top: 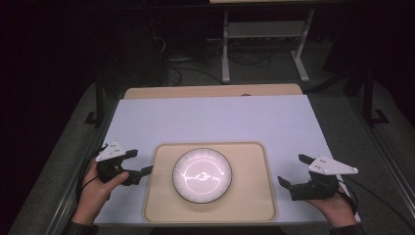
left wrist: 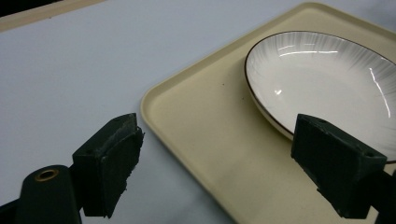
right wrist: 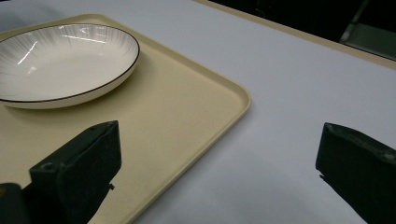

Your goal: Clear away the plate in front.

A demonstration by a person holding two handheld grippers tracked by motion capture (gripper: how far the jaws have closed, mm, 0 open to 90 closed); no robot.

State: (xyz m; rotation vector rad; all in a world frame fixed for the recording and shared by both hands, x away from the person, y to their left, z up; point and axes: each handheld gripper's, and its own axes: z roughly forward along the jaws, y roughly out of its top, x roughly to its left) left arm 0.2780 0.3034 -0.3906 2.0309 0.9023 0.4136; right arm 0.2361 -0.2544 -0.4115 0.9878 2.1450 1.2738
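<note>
— At the near-left edge of the table, what is that hand doing?

— The left hand point(top: 95, 188) grips the left gripper point(top: 139, 164) low over the white sheet point(top: 215, 120), aimed toward the beige tray point(top: 161, 196). Its jaws stand wide apart with nothing between them. In the left gripper view one jaw hangs over the sheet and the other over the tray, so the tray's rim runs between them, untouched.

— And the other side?

— The right hand point(top: 337, 208) holds the right gripper point(top: 293, 170) just off the tray's right edge, pointing in toward it. Its jaws are spread too, and empty; the right gripper view shows one jaw over the tray's corner, the other over bare sheet.

— Where is the plate?

— The white plate point(top: 202, 175), dark-rimmed with fine radial lines, sits on the middle of the tray, between the two grippers and clear of both.

— What about the setting?

— The sheet covers most of a pale wooden tabletop point(top: 210, 91), which shows as a strip along the far edge. Beyond it the room is dark, with a white metal stand point(top: 264, 44) and cables on a grey floor.

— Anything hard to make out?

— Glare washes out the plate's centre in the high view. The forearms are cut off at the bottom edge, and the room's sides vanish into shadow.
</note>
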